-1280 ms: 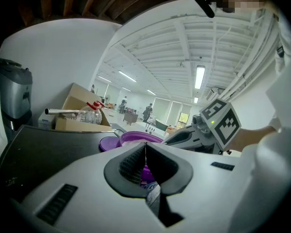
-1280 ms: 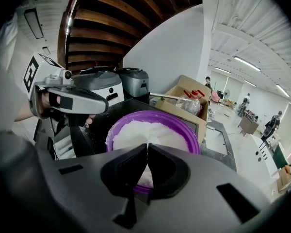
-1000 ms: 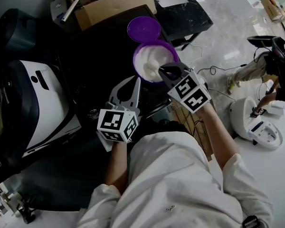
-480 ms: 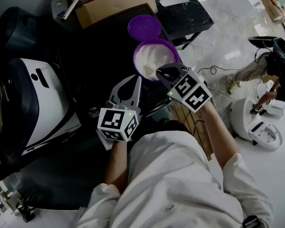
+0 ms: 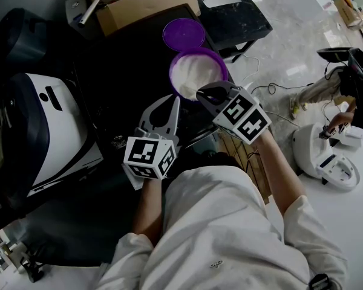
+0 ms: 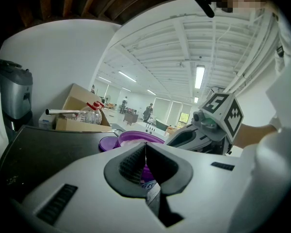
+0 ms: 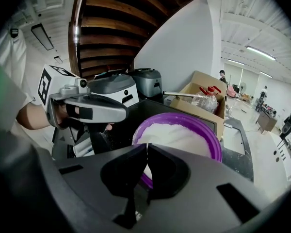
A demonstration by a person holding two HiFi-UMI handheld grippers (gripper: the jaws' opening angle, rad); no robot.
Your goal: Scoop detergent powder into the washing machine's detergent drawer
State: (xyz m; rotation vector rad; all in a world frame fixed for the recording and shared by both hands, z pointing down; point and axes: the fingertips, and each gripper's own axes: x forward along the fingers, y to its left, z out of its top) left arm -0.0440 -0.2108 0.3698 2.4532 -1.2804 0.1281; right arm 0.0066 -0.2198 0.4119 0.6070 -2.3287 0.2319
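Powder (image 5: 196, 72) white, mounded; round purple plastic tub (image 5: 220, 60).

Cardboard box (image 5: 146, 6) at top, with a bottle (image 7: 207, 99) in it and a metal tube (image 5: 97, 3) across it. Black table (image 5: 239, 17) just right. White round device (image 5: 327, 156) and cables (image 5: 272, 89) on floor (image 5: 290, 35).

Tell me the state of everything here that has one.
purple tub: open, filled with white powder
purple lid: off, lying beside the tub
left gripper: jaws together
right gripper: jaws together, at the tub's rim
cardboard box: open
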